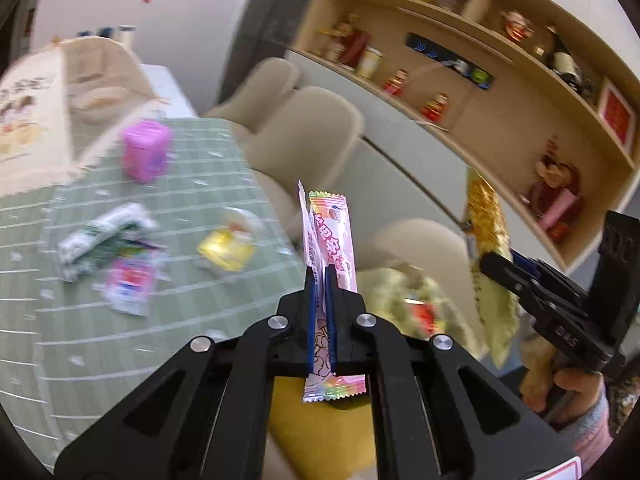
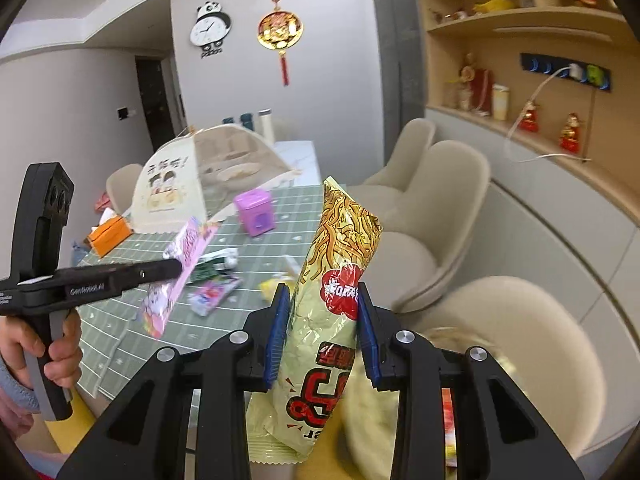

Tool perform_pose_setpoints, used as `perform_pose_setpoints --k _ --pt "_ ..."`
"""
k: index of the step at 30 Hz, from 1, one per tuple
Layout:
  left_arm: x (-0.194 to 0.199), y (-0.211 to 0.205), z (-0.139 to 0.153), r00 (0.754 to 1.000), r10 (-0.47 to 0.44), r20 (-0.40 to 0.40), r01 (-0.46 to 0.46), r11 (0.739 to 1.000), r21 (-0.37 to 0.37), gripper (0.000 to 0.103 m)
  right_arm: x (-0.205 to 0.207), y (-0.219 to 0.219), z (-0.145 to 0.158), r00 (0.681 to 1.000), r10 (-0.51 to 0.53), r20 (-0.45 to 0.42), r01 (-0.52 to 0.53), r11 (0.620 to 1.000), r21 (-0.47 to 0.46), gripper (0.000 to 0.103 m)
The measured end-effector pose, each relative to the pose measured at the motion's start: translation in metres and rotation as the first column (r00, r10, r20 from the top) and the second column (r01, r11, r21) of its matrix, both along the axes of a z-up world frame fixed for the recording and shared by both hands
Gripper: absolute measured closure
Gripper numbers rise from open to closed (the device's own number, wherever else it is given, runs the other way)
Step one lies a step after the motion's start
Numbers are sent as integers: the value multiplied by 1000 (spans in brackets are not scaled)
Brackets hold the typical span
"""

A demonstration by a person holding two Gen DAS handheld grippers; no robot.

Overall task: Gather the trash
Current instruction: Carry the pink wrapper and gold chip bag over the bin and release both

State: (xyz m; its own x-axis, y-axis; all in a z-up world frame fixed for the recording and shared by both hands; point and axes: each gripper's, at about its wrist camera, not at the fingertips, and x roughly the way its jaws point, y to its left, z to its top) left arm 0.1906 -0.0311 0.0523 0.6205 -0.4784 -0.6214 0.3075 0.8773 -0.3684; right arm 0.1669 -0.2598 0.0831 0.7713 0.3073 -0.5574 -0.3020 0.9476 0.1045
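The left claw (image 1: 320, 276) pinches a long pink candy wrapper (image 1: 330, 236) upright; the right claw (image 2: 322, 312) clamps a crinkled yellow noodle-snack bag (image 2: 340, 264). Both hang beyond the green-checked desk (image 1: 180, 200), presumably for binning; more wrappers (image 1: 128, 256) remain there.

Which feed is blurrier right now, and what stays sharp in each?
Left wrist: table litter and pink box are motion-smeared, only the clamped pink wrapper is crisp. Right wrist: mostly sharp, noodle bag clear, lower right chair smeared; both bow the shelves.

left hand-held gripper (image 1: 320, 276) clamped, right hand-held gripper (image 2: 322, 312) clamped, both raised.
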Motion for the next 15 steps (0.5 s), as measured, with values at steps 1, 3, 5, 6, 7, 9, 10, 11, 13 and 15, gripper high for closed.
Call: perform_pose_setpoints --k 1,3,5,6,7,9,10,11,13,15 --pt "0 -17 -2 1000 -28 -7 28 1000 -6 99 -2 -15 0 1000 -15 3 15 1000 -1 72" --pt "-1 -47 -8 997 -70 -21 70 997 -10 99 -5 -38 0 999 -37 1 37 999 6 72" --pt "-1 -73 -13 994 -100 -40 100 995 -9 99 -10 -62 -3 998 -62 2 62 998 10 72" --pt "0 -89 -18 991 -120 -53 119 993 -12 99 -11 -72 -4 997 -71 3 71 997 6 72" --pt "1 -101 -22 989 -133 -62 132 991 -13 99 -12 -84 -7 997 -83 2 83 997 -3 72" --pt "4 -127 -32 983 -156 -95 155 988 -12 99 -13 -104 -11 995 -103 0 103 995 -17 72" --pt "5 -138 -36 979 -168 -112 168 986 -15 99 -14 -111 -12 994 -113 -3 113 993 -18 72" --pt "8 -152 -41 974 -185 -129 184 983 -18 99 -13 -119 -14 992 -122 -8 122 992 -14 72" --pt "11 -172 -47 968 -205 -148 205 979 -15 99 -12 -138 -18 990 -142 -21 142 990 4 72" --pt "16 -189 -54 963 -210 -169 212 977 -7 99 -12 -151 -19 987 -159 -27 160 987 17 72"
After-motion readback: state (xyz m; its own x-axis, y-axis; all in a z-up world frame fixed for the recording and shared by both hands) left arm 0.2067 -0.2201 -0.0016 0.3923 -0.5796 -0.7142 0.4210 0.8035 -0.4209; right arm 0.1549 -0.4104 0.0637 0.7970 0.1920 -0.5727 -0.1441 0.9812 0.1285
